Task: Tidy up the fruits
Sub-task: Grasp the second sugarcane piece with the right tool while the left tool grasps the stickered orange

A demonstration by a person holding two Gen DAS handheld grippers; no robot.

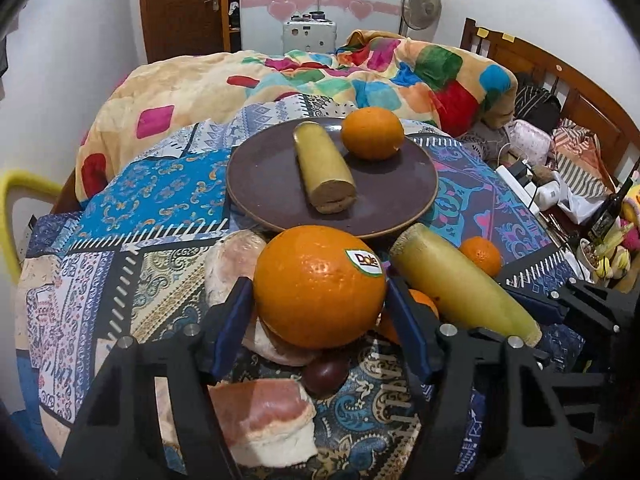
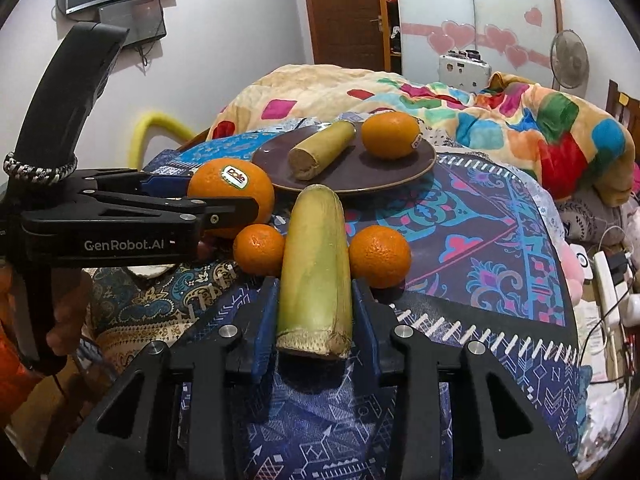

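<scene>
Orange and round, the big orange (image 1: 318,286) with the sticker sits between the blue pads of my left gripper (image 1: 318,300). Its pads are right up against both sides of the fruit, and I cannot tell for sure if they press it, so I cannot say if it is grabbed. This big orange sits at the near edge of the brown plate (image 1: 280,176), on top of some pale pink lumps (image 1: 234,264) that lie on the patterned cloth (image 1: 160,200). My right gripper (image 2: 314,312) is clenched on the yellow-green stalk (image 2: 316,268), with one blue pad on each side near its cut end. The stalk points away from me, toward the plate. One small orange (image 2: 259,249) touches the stalk on its left, and another small orange (image 2: 380,255) sits just beside it on its right. On the plate (image 2: 392,168) lie a second stalk (image 2: 320,150) and one more orange (image 2: 391,135), near each other but apart. In the right wrist view I see my left gripper (image 2: 240,208) from the side, with a hand (image 2: 64,320) on its handle. A small dark red fruit (image 1: 325,374) sits under the big orange. Behind the plate is a bed with a bright blanket (image 1: 360,76), and a fan (image 1: 421,5) stands by the wall.
</scene>
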